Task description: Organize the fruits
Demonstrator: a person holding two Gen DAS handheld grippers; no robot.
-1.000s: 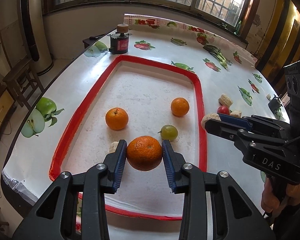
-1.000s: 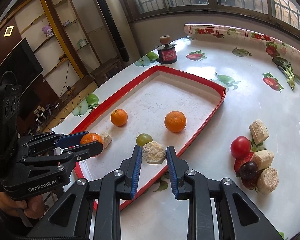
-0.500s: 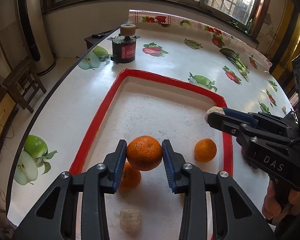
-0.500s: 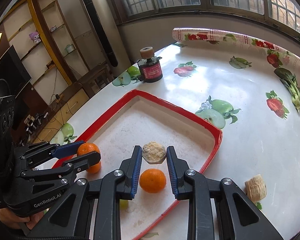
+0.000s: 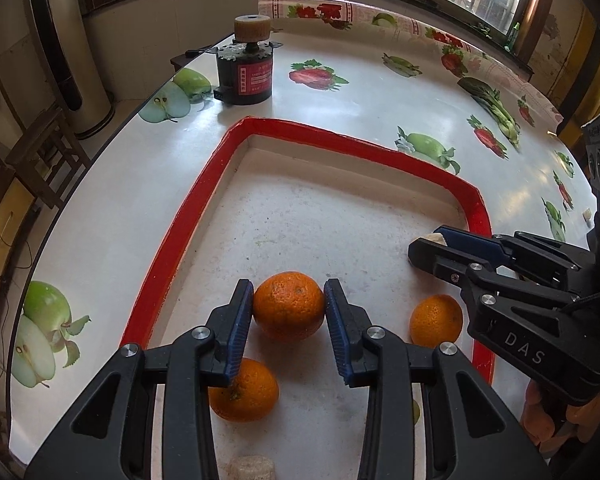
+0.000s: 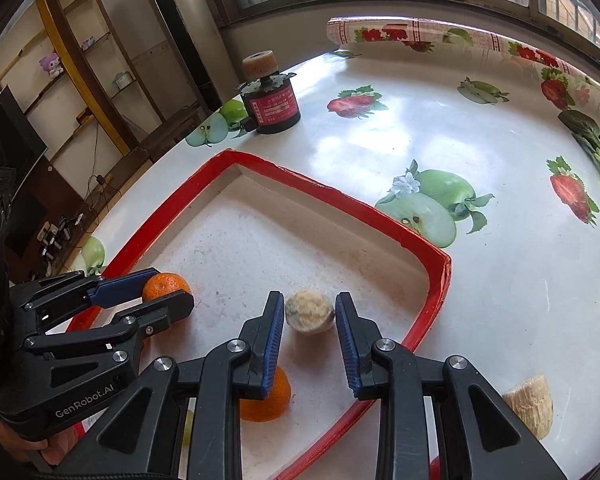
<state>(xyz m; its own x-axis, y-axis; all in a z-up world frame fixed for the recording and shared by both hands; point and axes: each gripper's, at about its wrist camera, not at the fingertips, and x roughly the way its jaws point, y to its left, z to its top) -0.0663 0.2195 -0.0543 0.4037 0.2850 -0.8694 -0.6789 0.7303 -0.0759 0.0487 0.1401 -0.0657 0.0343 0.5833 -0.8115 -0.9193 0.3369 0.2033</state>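
While both claws hang over it, the table with its fruit-print cloth carries a red-rimmed tray, whose far-left corner sits near a black canister at the table's far-left edge. Left gripper: clenched on a large orange, pads flat on both its sides, held above the tray floor toward the left rim. Right gripper: jaws easing open around a beige lump over the tray's right half. The lump shows blurred and close against both pads, so my reading is that the grip is only now loosening. Already lying in the tray: 2 smaller oranges, 1 near the left rim and 1 by the right rim, plus another pale lump at the near edge. Outside the tray, 1 tan chunk rests on the cloth just beside the right rim, not yet collected; anything else beyond it is out of view. Judged state: sorting roughly midway, 3 pieces placed, 2 at the point of delivery, at least 1 left. The far half of the tray is bare, with room for both drops.
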